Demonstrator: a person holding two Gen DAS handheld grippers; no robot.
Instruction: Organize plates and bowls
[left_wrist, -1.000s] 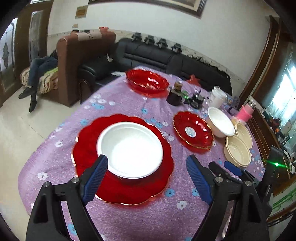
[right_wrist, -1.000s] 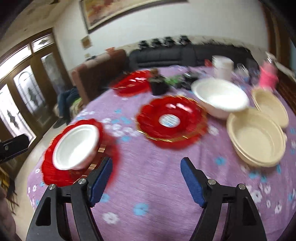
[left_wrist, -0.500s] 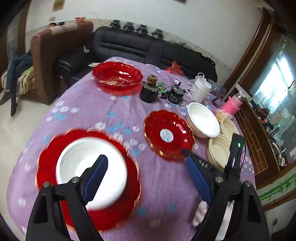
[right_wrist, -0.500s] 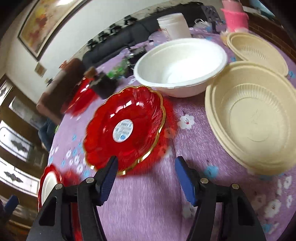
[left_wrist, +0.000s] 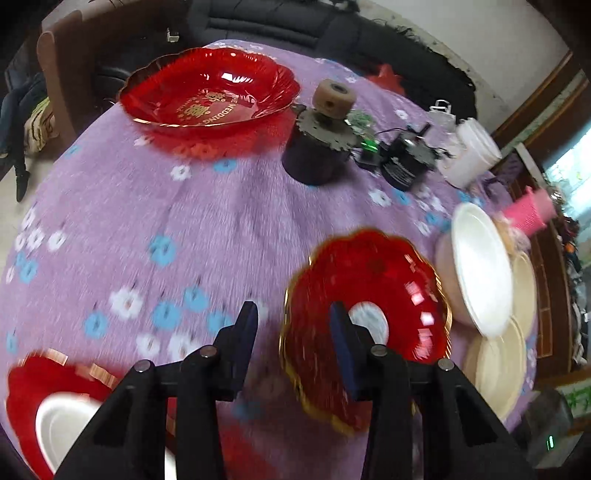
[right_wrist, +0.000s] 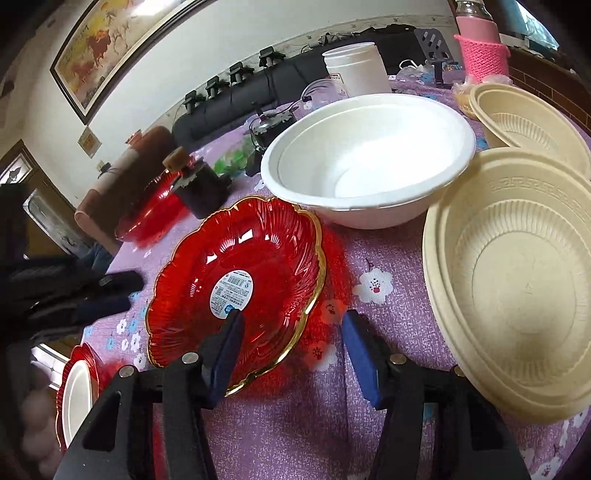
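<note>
A small red plate with a gold rim (left_wrist: 388, 295) (right_wrist: 236, 266) lies on the purple flowered tablecloth (left_wrist: 184, 221). My left gripper (left_wrist: 293, 332) straddles the plate's left rim; its jaws are closing and the pads do not press on it. My right gripper (right_wrist: 291, 343) straddles the near right rim of the same plate, jaws also closing, with a gap still showing. The left gripper's dark fingers (right_wrist: 110, 291) show at the plate's far left in the right wrist view. A white bowl (right_wrist: 369, 158) (left_wrist: 480, 266) stands just behind the plate.
Two beige bowls (right_wrist: 517, 280) (right_wrist: 528, 122) sit right of the plate. A large red plate holding a white bowl (left_wrist: 55, 406) lies at the near left. At the back stand a big red bowl (left_wrist: 210, 92), a dark cylinder device (left_wrist: 317, 147), a white jar (right_wrist: 358, 70) and a pink cup (right_wrist: 480, 48).
My left gripper swung right from the large red plate with the white bowl to the small red plate and narrowed. My right gripper dropped to that plate's near rim and narrowed too.
</note>
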